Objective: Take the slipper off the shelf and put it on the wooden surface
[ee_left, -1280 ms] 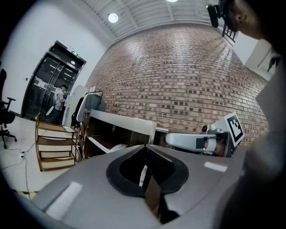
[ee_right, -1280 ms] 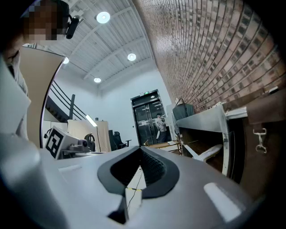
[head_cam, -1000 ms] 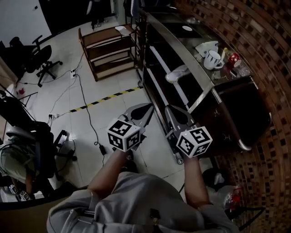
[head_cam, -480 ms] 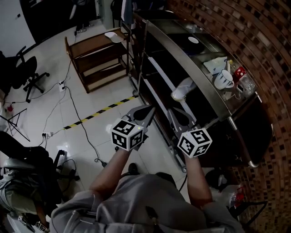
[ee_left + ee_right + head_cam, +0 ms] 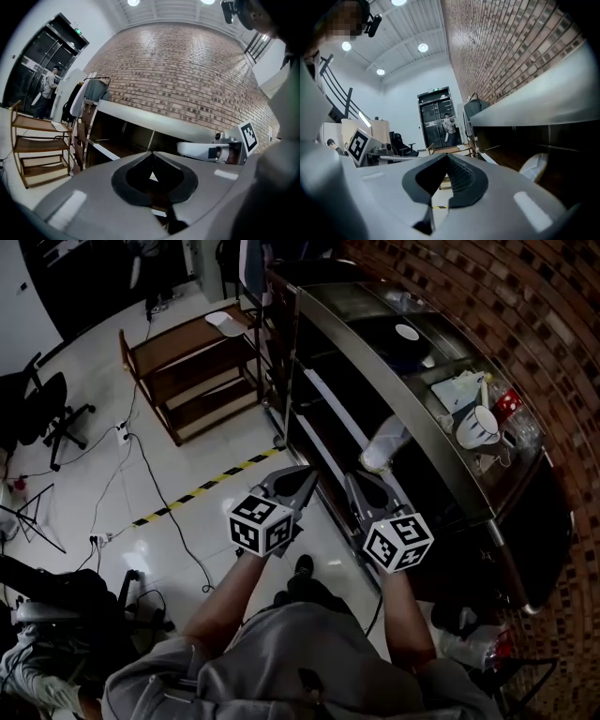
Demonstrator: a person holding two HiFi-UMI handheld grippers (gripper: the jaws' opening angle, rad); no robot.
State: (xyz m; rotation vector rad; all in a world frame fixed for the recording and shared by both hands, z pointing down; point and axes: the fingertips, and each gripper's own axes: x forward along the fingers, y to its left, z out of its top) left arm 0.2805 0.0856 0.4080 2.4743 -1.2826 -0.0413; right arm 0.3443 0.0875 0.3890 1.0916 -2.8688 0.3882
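One slipper (image 5: 382, 448) lies on the shelf (image 5: 323, 395), centre-right, its length slanting up-right. My left tool (image 5: 298, 474) and right tool (image 5: 360, 480) sit closed, empty.

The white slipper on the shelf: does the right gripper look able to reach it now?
Probably yes. The slipper lies at the open front of the shelf, with nothing between it and the right gripper. The jaws are shut, so they must open first.

— What's on the right?
— A brick wall (image 5: 525, 306), running far back.
— And the floor (image 5: 84, 484)?
— Pale tiles, with yellow-and-black striped tape (image 5: 202, 489) across them. An office chair (image 5: 52, 404) stands far left.
— Light?
— Round ceiling lamps (image 5: 423, 47), with dark glass doors (image 5: 436, 119) far off.
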